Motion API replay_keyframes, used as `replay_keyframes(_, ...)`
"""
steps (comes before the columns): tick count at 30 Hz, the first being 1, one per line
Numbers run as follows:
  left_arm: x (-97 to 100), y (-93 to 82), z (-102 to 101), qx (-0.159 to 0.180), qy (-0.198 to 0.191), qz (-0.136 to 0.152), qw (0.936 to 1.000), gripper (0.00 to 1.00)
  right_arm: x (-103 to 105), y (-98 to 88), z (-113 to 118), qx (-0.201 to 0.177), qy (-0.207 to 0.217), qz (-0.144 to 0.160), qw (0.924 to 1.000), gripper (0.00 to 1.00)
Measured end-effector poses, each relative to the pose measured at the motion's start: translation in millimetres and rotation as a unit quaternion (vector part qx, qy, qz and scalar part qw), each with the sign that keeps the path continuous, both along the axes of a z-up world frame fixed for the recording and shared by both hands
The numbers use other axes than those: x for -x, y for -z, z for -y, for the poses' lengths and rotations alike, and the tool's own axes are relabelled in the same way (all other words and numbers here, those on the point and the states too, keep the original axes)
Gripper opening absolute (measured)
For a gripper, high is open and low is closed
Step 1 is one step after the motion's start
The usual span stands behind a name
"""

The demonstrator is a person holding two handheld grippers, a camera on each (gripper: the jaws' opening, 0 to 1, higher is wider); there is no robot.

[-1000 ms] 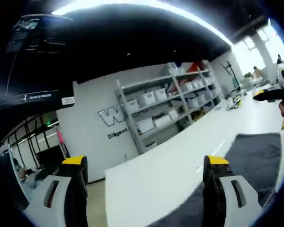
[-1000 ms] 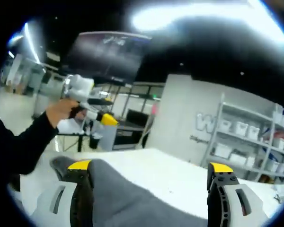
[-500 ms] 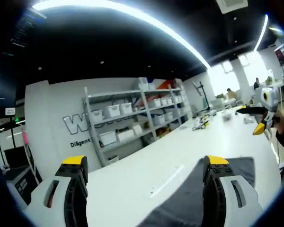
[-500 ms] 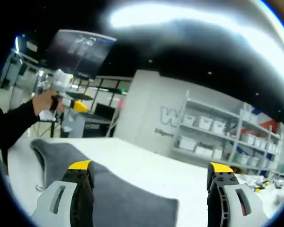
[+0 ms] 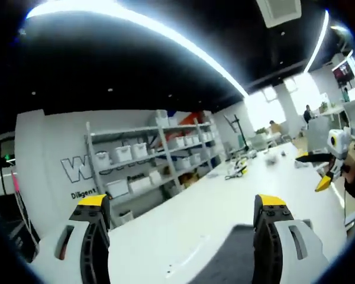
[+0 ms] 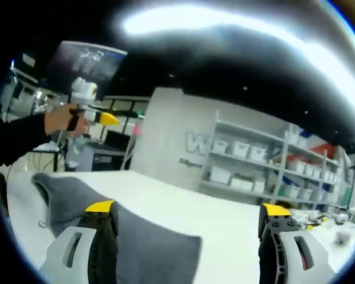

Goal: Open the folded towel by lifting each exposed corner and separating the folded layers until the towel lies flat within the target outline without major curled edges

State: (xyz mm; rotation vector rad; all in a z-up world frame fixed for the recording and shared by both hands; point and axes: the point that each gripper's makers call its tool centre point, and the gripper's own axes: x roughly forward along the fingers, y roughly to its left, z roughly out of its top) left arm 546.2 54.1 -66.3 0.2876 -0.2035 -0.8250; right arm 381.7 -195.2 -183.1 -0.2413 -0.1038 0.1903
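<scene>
A dark grey towel (image 6: pixel 148 245) lies on the white table (image 6: pixel 225 225) in the right gripper view, reaching from the left rim to a corner near the middle. My right gripper (image 6: pixel 189 231) stands open above it, jaws wide apart with nothing between them. The left gripper (image 6: pixel 92 115) hangs in the air at upper left, held by a hand in a black sleeve. In the left gripper view my left gripper (image 5: pixel 178 219) is open and empty; a strip of the towel (image 5: pixel 225 266) shows low between its jaws. The right gripper (image 5: pixel 328 168) appears at the far right.
Metal shelves (image 5: pixel 148 160) with white bins stand against a grey wall behind the table (image 5: pixel 213 207). Small items (image 5: pixel 236 168) lie at the table's far end. A dark monitor (image 6: pixel 86 62) hangs at upper left, with a desk and screens (image 6: pixel 106 151) beneath it.
Both views have swung toward the shelving wall. Less towel shows in the left gripper view now. Both grippers stay open and off the towel.
</scene>
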Motion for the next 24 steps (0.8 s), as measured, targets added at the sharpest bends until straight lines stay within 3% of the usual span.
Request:
replay_keyframes(6,0.1,-12.4,38,-0.047,0.011,0.005,0.9988,0.98,7,10.3,26,-0.004,0.013,-0.008,0.9999,0.98)
replay_keyframes(11,-7.6,-16.3,65,-0.083,0.021,-0.009,0.9963,0.99,10,14.0,43,-0.017,0.018,-0.009,0.9997,0.96)
replay_keyframes(17,-17.2,-22.7,84,-0.096,0.026,-0.012,0.9950,0.99,12,14.3,54,-0.021,0.019,-0.009,0.9996,0.97)
replay_keyframes(19,-28.2,-26.6,98,-0.100,0.034,-0.014,0.9943,0.99,12,13.9,63,-0.024,0.025,-0.008,0.9994,0.96)
replay_keyframes(24,-33.8,-23.5,134,-0.131,0.056,0.005,0.9897,0.99,16,19.4,77,-0.028,0.036,-0.012,0.9989,0.95)
